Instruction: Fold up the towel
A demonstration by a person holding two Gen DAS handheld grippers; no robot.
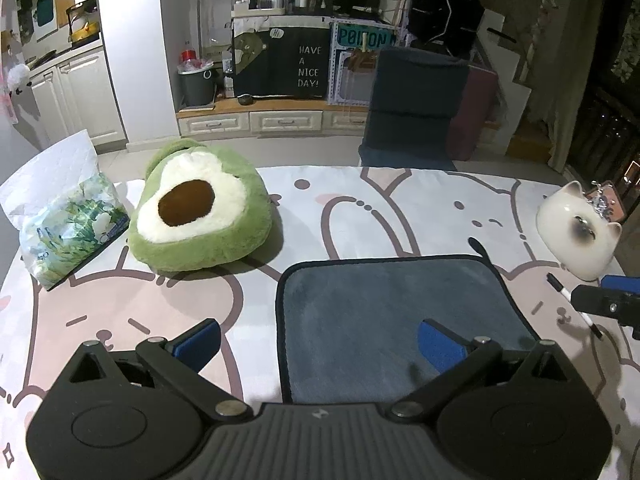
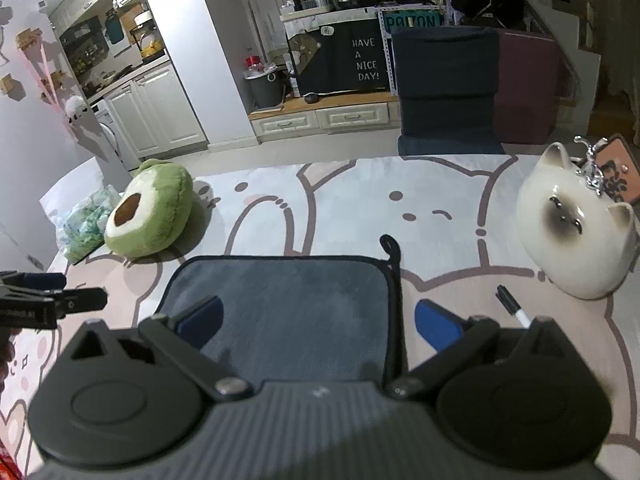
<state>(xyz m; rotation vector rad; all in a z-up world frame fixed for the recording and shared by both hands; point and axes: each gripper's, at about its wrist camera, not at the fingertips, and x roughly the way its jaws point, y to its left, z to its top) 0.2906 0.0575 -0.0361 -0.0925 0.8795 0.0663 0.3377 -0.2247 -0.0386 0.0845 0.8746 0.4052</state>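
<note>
Our left claw (image 1: 320,340) stands wide open and holds nothing, its blue pads straddling the near left edge of the dark grey plush towel with black piping (image 1: 396,320). Our right claw (image 2: 320,322) is spread just as wide and equally empty, astride the towel's near right edge. The towel lies flat on the desk covered by a pink-and-white cartoon cloth (image 1: 320,208), its hanging loop (image 2: 392,250) curling off the far right corner.

Just beside that right edge lies a black-capped white marker (image 2: 514,308), and beyond it a white ceramic cat figurine (image 2: 576,232). A green plush avocado (image 1: 196,216) sits off to the left. We judge the risks to be pinching the desk cloth along with the towel, or sweeping the marker while lifting.
</note>
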